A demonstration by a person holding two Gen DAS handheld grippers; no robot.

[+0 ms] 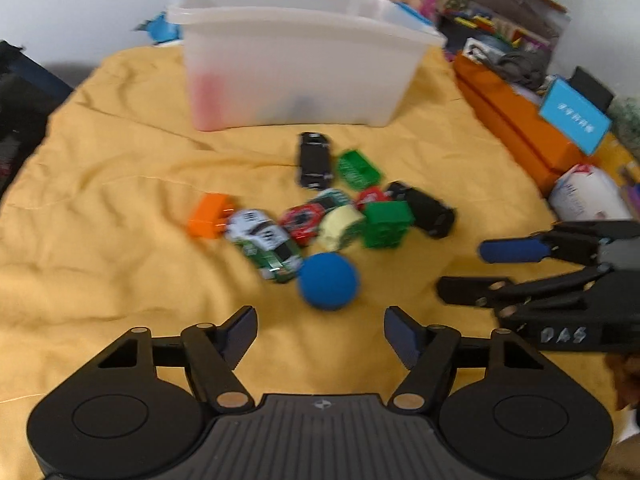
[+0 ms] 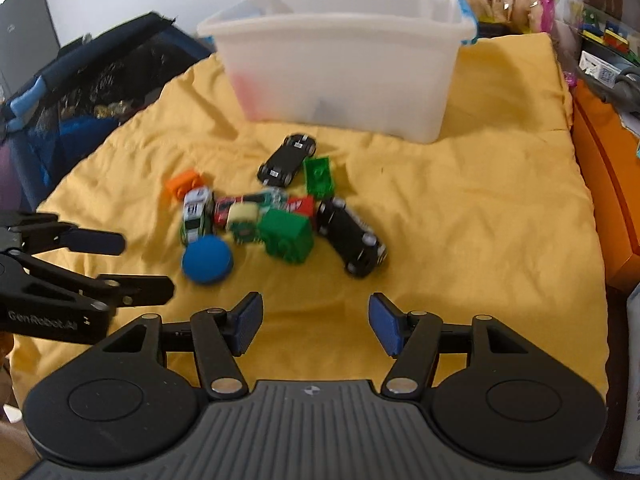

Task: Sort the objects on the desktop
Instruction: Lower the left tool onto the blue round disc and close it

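Observation:
A pile of small toys lies on the yellow cloth: a blue ball, a white-green car, an orange block, a green block, two black cars, and red and cream pieces. A translucent white bin stands behind them. My left gripper is open and empty just short of the blue ball. My right gripper is open and empty, near the pile.
An orange box with a blue card runs along the right side. A white bag lies beside it. A dark blue bag sits left of the cloth. Cluttered toys and packets stand behind the bin.

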